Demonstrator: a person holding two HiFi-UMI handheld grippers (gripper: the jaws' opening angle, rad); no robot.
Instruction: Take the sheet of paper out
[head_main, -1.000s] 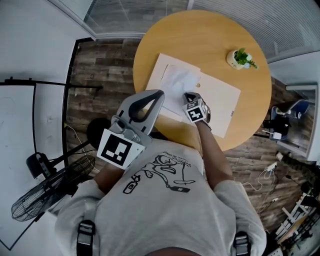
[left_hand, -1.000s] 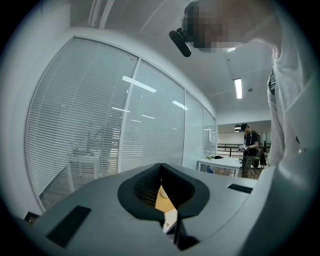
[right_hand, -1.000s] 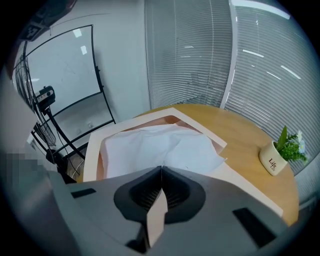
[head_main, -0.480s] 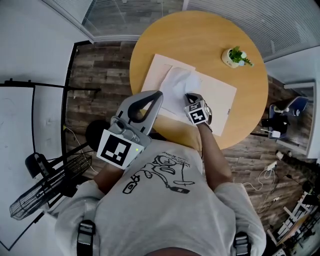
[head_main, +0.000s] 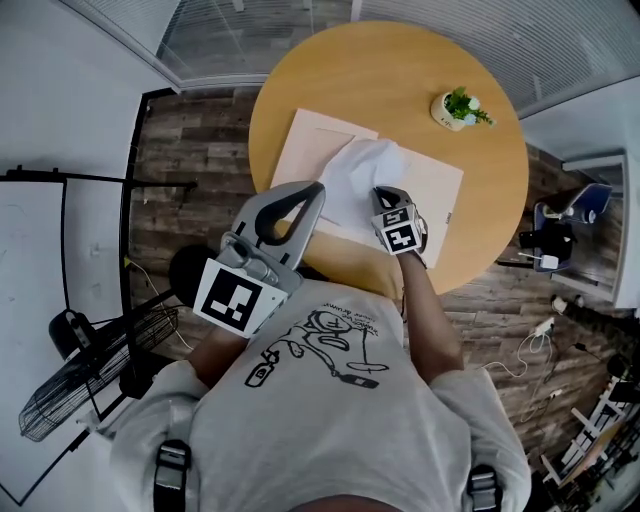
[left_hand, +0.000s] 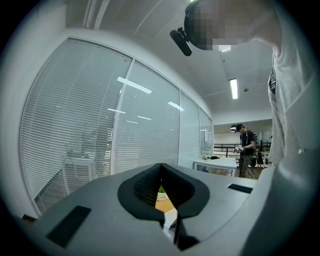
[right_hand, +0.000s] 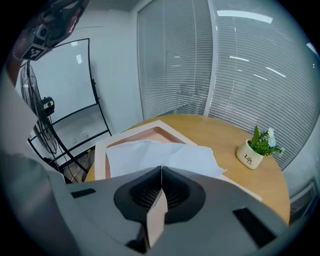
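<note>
Right gripper (head_main: 379, 193): clamped on near edge of sheet of paper (head_main: 360, 175), frame centre.
Left gripper (head_main: 316, 188): closed, empty, lower left.
Changed: sheet raised, more white clear of beige folder (head_main: 300, 140).
Meaning: withdrawal probably partway.

Tally: sheet of paper (head_main: 362, 172) 1, beige folder (head_main: 437, 192) 1, round table (head_main: 400, 75) 1, potted plant (head_main: 458, 107) 1, grippers 2: left gripper (head_main: 318, 186), right gripper (head_main: 379, 191)

White sheet of paper (head_main: 358, 180), pale peach folder (head_main: 310, 140), honey-yellow table (head_main: 400, 70), green potted plant (head_main: 460, 103).
</note>
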